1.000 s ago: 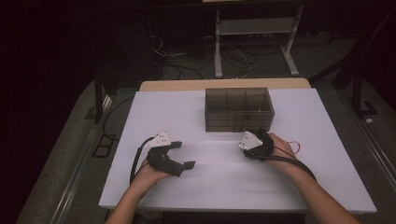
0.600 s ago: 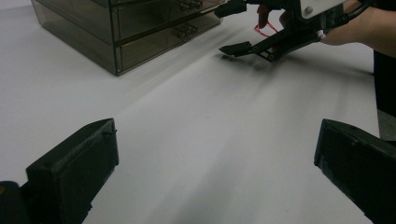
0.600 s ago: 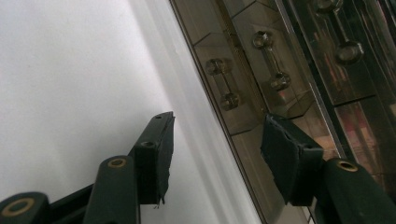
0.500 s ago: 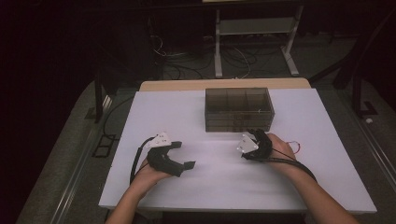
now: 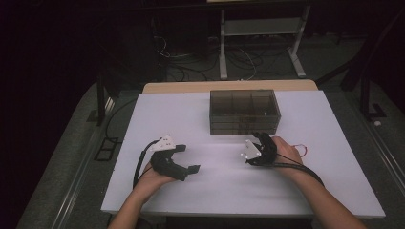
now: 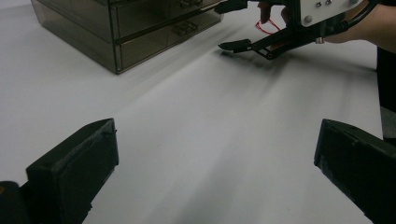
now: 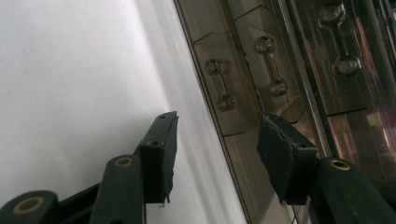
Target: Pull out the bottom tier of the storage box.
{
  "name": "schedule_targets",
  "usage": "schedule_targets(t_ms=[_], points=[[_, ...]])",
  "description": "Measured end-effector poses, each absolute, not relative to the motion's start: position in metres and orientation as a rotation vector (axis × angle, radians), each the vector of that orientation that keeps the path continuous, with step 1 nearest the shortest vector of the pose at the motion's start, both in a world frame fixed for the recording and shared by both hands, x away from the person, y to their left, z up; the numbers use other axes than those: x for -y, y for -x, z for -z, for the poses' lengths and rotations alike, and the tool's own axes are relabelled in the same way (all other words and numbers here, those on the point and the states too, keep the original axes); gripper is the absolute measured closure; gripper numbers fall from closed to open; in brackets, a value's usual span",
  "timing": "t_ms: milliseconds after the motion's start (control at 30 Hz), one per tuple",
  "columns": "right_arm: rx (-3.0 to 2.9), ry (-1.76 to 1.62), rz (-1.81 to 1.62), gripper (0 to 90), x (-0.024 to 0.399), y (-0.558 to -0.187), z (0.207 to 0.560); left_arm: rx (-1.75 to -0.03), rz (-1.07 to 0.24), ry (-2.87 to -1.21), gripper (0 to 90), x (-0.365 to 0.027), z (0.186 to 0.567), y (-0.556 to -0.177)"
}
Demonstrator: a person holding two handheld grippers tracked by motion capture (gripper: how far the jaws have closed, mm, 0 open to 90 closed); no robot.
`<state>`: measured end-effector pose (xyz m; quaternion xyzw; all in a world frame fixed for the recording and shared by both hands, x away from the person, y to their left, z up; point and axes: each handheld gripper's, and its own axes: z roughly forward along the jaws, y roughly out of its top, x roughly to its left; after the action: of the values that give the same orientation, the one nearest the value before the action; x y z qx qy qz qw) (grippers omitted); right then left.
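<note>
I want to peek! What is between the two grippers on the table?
Nothing: in the high view, bare white table lies between the left gripper and right gripper.

Two bare forearms, no sleeves. Left hand-held gripper (image 5: 188,159): black body, grey three-cornered plate on top, black cable looping from its rear, blocky black pads. Right hand-held gripper (image 5: 260,138): black, same grey plate with small screws, thick black cable, thin red wire, brass-coloured pivot pins on the linkage.
</note>
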<state>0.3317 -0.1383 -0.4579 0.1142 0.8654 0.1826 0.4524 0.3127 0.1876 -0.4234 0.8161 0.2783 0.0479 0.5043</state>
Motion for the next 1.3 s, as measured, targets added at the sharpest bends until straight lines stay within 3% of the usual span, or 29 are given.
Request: schedule_targets(t_ms=[700, 1300], points=[[-2.067, -0.134, -0.318, 50.9, 0.128, -0.326, 0.463, -0.672, -0.123, -1.976, 0.0, -0.187, 0.424, -0.312], [-1.979, -0.041, -0.202, 58.7, 0.117, -0.325, 0.471, -0.673, -0.123, -1.974, 0.0, -0.187, 0.424, -0.312]])
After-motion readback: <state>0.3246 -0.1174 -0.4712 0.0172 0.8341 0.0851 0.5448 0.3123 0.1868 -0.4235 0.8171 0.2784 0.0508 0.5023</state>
